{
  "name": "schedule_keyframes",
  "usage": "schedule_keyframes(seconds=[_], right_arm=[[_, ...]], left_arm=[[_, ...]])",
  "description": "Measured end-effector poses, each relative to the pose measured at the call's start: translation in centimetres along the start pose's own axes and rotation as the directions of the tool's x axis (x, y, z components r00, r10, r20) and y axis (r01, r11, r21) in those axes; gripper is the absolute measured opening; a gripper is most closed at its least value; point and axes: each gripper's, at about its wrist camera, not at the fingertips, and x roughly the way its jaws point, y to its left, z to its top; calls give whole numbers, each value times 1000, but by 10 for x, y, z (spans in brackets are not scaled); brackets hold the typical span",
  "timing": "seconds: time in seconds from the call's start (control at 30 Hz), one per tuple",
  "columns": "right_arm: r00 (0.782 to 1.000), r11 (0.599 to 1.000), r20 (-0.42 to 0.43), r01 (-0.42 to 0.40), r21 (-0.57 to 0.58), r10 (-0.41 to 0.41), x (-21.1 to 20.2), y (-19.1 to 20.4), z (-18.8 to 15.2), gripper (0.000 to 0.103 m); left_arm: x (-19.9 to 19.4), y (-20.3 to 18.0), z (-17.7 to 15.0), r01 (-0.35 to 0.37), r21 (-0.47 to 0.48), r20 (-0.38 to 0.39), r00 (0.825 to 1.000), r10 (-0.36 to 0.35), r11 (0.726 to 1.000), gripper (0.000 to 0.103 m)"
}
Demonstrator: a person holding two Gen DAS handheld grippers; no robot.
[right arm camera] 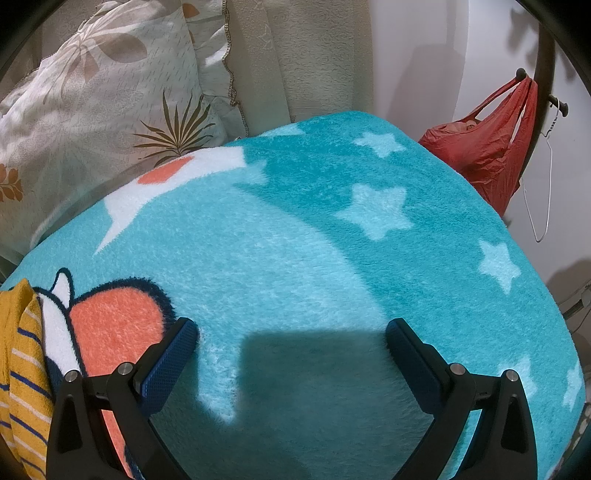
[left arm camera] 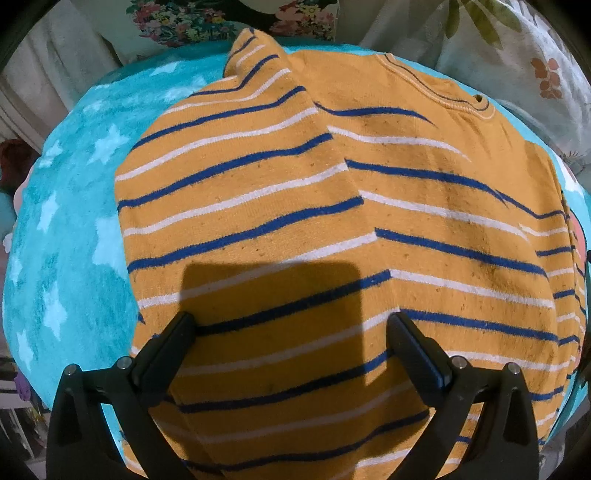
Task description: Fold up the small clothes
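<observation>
Though striped, shirt (left arm camera: 332,221) without lettering.

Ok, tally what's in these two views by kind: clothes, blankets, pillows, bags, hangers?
Clothes: 1, the striped shirt
Blankets: 1, the star blanket
Pillows: 2, the leaf pillow and the floral pillow
Bags: 1, the red bag
Hangers: 1, the wire hanger
Total: 6

Starred teal blanket (right arm camera: 314,236), red bag (right arm camera: 484,162)
</observation>
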Motion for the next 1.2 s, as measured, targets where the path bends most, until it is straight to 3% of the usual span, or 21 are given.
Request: schedule_keyframes(seconds=[0.2, 0.37, 0.5, 0.6, 0.73, 0.83, 0.9, 0.97, 1.03, 1.2], right_arm=[[1000, 1000, -9, -3, -7, 3, 1, 0, 0, 103], [997, 1000, -75, -7, -19, 6, 4, -1, 6, 103], [982, 1000, -191, 13, 16, -9, 0, -1, 13, 102], [989, 999, -143, 32, -17, -34, -28, 8, 11, 96], [993, 995, -78, -95, -13, 93, -85, 28, -8, 96], [958, 964, -116, -265, -6, 263, -112, 47, -28, 96], [933, 941, -144, -338, -27, 331, -126, 65, -43, 96], [915, 920, -159, -385, -74, 371, -144, 86, -63, 94], [909, 910, -174, -400, -109, 379, -153, 107, -80, 94], [874, 890, -263, -446, -100, 409, -154, 126, -107, 94]], left_arm=[[0, 3, 2, 7, 38, 5, 1000, -7, 999, 103], [-4, 10, 7, 11, 31, -7, 1000, -10, 999, 103], [-18, 20, 10, 16, -6, 34, 999, -16, 1000, 103], [-39, 36, 4, 42, -24, 90, 995, -40, 999, 103], [-53, 52, -1, 44, -52, 116, 993, -37, 998, 103], [-58, 64, -16, 35, -66, 109, 994, -28, 997, 103], [-60, 64, -28, 53, -74, 103, 994, -46, 996, 98], [-60, 61, -35, 91, -78, 85, 993, -84, 993, 80], [-57, 51, -41, 134, -59, 72, 989, -130, 989, 73], [-46, 18, -57, 171, 35, 44, 984, -173, 985, 73]])
